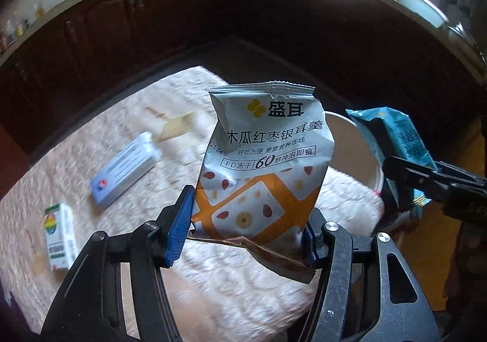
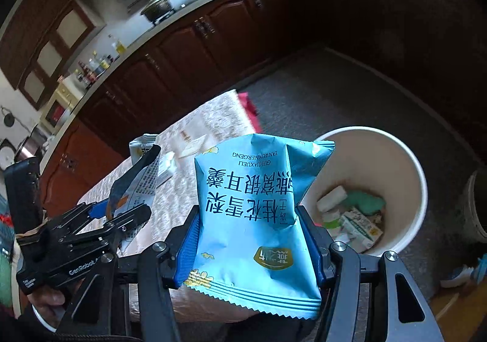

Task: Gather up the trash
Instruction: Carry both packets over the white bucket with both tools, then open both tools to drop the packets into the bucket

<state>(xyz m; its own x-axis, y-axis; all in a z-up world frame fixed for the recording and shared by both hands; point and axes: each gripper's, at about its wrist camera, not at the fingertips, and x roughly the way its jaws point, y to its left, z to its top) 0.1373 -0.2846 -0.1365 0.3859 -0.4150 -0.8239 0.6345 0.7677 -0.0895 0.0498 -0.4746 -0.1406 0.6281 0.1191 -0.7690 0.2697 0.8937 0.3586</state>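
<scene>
On my left wrist view, the grey-and-orange foil snack pouch (image 1: 261, 165) reads "盛耳", "木瓜红枣银耳羹", "好吃方便 更要营养在线", "FD冻干 60秒冲泡即食". On my right wrist view, the light-blue foil pouch (image 2: 255, 214) hangs upside down, printed "GUIHUAXUELI YANWOYINERGENG" and "桂花雪梨". The black left gripper (image 2: 121, 211) body shows "GenRobot". The small boxes' print is too blurred for me.

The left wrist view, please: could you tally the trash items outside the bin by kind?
Snack packets: 2, grey-and-orange foil packet in the left gripper, blue foil packet in the right gripper.
Small cardboard boxes on the table: 2, blue-white, green-white.
Clear wrapper: 1.
Total: 5
</scene>
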